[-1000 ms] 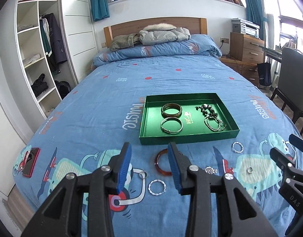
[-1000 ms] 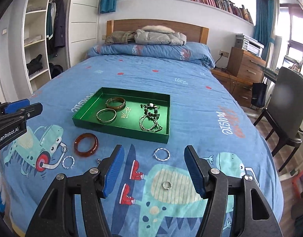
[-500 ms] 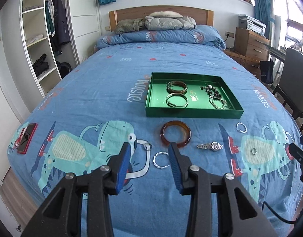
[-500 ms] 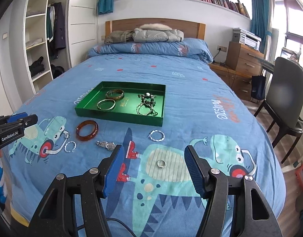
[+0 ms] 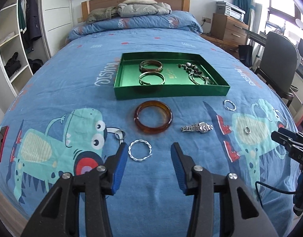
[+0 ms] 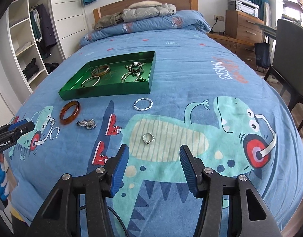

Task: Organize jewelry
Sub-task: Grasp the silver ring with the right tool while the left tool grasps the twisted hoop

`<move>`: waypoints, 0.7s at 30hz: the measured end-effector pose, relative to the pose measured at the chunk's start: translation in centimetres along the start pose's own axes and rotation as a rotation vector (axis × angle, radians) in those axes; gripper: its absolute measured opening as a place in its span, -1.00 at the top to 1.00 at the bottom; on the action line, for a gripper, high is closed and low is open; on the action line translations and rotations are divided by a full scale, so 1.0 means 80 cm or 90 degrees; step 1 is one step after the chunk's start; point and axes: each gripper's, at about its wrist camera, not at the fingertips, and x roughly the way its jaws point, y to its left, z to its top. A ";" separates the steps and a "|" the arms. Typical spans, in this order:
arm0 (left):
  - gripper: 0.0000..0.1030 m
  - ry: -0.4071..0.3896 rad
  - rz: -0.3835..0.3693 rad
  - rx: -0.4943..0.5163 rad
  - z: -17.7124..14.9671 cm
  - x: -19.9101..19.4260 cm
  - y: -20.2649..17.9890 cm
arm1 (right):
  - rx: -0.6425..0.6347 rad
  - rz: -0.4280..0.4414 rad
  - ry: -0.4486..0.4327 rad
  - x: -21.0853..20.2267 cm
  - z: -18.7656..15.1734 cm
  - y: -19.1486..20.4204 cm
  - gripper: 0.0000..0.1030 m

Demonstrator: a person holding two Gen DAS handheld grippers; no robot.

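Note:
A green tray [image 5: 129,93] [image 6: 104,92] on the blue bed holds two bangles [image 5: 151,65] and beaded necklaces [image 5: 193,69]. In front of it lie an amber bangle [image 5: 153,117] [image 6: 70,112], a silver watch [image 5: 197,127] [image 6: 87,123], two twisted silver rings [image 5: 140,150] [image 5: 229,105] and a small ring [image 5: 247,129] [image 6: 148,138]. My left gripper [image 5: 148,157] is open and empty, just behind the near twisted ring. My right gripper [image 6: 154,158] is open and empty, just behind the small ring.
A red phone [image 5: 0,143] lies at the bed's left edge. A grey chair [image 5: 277,59] and wooden drawers [image 5: 229,29] stand right of the bed. White shelves [image 5: 11,45] stand on the left. Pillows and jackets [image 5: 135,11] lie at the headboard.
Both grippers have pulled back toward the bed's foot and tilted down. The watch came into view on the blanket. Both jaws stayed open; the jewelry has not moved.

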 end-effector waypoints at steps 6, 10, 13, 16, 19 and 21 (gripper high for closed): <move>0.19 0.030 -0.045 -0.033 -0.021 0.021 0.018 | -0.006 0.026 0.043 0.036 0.004 -0.001 0.23; 0.19 0.043 -0.063 -0.055 -0.029 0.031 0.029 | -0.018 0.042 0.062 0.059 0.010 0.007 0.26; 0.18 0.051 -0.069 -0.064 -0.029 0.043 0.032 | -0.025 0.042 0.075 0.075 0.014 0.010 0.28; 0.19 0.057 -0.062 -0.067 -0.025 0.058 0.034 | -0.029 0.040 0.086 0.086 0.015 0.010 0.29; 0.19 0.059 -0.041 -0.054 -0.020 0.072 0.032 | -0.033 0.042 0.097 0.095 0.014 0.010 0.32; 0.19 0.065 -0.032 -0.046 -0.017 0.083 0.031 | -0.033 0.044 0.101 0.100 0.014 0.009 0.32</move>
